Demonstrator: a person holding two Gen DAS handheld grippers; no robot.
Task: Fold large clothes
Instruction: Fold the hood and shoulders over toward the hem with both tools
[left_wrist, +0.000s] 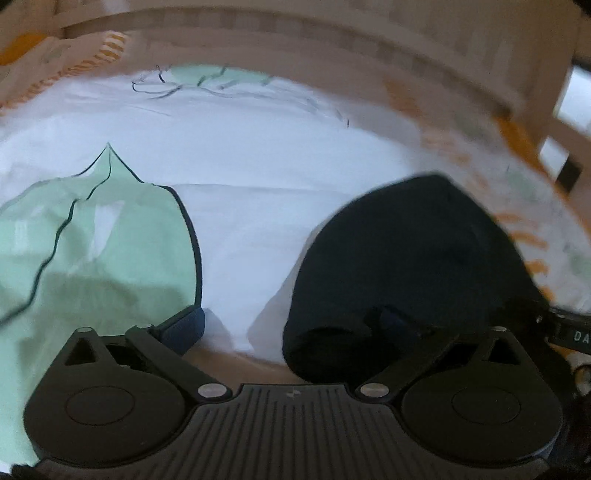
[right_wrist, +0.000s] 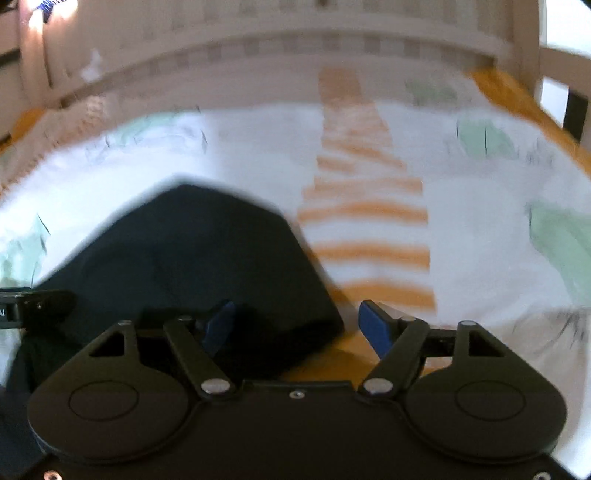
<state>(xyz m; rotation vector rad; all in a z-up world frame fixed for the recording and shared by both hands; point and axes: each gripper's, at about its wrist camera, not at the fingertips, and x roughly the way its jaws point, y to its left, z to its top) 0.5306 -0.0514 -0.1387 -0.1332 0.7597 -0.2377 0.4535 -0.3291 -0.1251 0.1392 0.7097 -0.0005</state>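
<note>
A dark navy garment (left_wrist: 410, 266) lies bunched on the bed at the right of the left wrist view, and at the lower left of the right wrist view (right_wrist: 184, 258). My left gripper (left_wrist: 291, 325) is open; its right finger lies against the dark cloth, its left finger (left_wrist: 183, 326) is beside a mint-green patch. My right gripper (right_wrist: 299, 325) is open; its left finger (right_wrist: 219, 325) lies over the garment's edge, its right finger (right_wrist: 376, 328) is clear of it. Both views are blurred by motion.
The bed sheet (left_wrist: 258, 155) is white with mint-green patches (left_wrist: 96, 236) and orange stripes (right_wrist: 369, 206). A pale slatted bed frame (right_wrist: 295, 44) runs along the far side. The other gripper's body shows at the left edge (right_wrist: 33, 304).
</note>
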